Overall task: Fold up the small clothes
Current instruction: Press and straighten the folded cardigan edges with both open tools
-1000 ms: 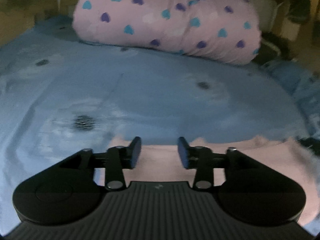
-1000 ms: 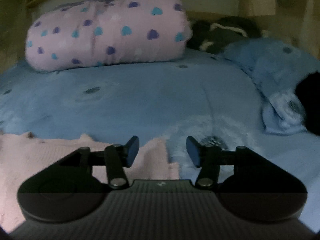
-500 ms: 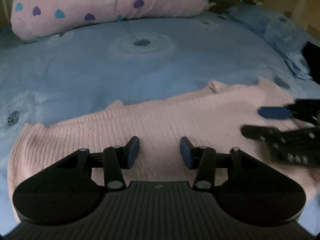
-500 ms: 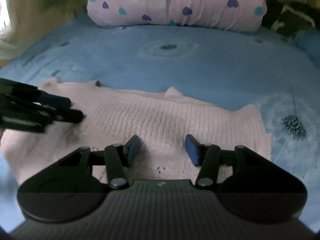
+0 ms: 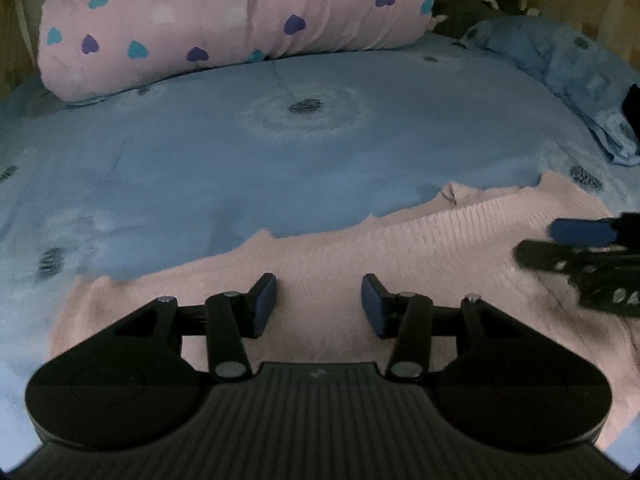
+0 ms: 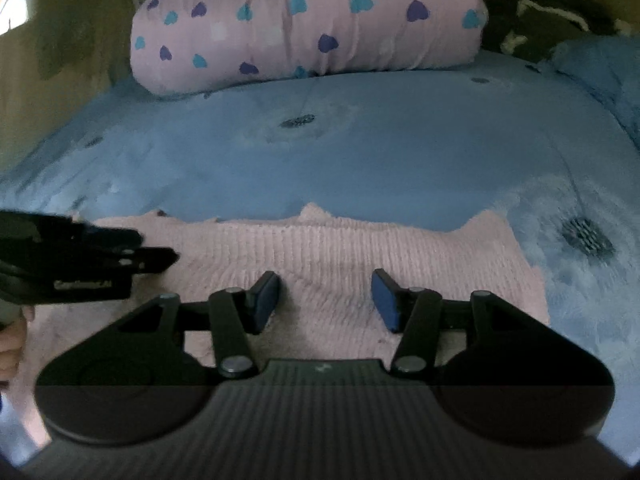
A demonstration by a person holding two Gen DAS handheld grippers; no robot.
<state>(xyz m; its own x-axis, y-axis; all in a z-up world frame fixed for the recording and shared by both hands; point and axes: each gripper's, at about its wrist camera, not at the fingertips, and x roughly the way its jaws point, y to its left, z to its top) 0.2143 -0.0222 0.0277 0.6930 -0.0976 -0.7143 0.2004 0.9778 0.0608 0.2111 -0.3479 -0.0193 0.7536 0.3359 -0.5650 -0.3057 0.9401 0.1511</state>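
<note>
A small pink ribbed knit garment (image 5: 340, 248) (image 6: 360, 248) lies spread flat on the blue bed cover. My left gripper (image 5: 319, 304) hovers over its left half, jaws open with nothing between the blue pads. My right gripper (image 6: 325, 300) is over the right half, also open and empty. Each gripper shows in the other's view: the right gripper (image 5: 560, 240) at the right edge, the left gripper (image 6: 156, 252) at the left edge. A hand (image 6: 12, 344) holds the left one. Whether the fingertips touch the knit is not clear.
The blue floral bed cover (image 5: 240, 152) (image 6: 360, 152) stretches beyond the garment. A pink heart-print rolled duvet (image 5: 224, 20) (image 6: 308, 20) lies across the back. A blue pillow (image 5: 560, 60) and dark fabric (image 6: 540, 20) sit at the back right.
Both grippers have dipped and swung inward over the pink garment, which now fills the lower part of each view. Each gripper has come into the other's view. The jaws stay apart.
</note>
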